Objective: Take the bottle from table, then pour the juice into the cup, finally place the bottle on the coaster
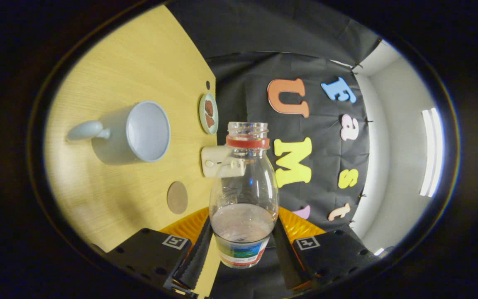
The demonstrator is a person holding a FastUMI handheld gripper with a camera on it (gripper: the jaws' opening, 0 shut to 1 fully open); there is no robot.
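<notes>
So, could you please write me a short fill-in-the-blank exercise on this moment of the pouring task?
1. The gripper is shut on the ____.
2. The bottle has no ____ on its neck.
3. The cup on the table shows its ____ on the side away from the bottle.
4. The round brown coaster has ____ standing on it.

Missing words: bottle; cap; handle; nothing

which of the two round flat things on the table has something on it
The small green dish beyond the mug, holding brown pieces. The tan coaster, nearer the jaws, is bare.
</notes>
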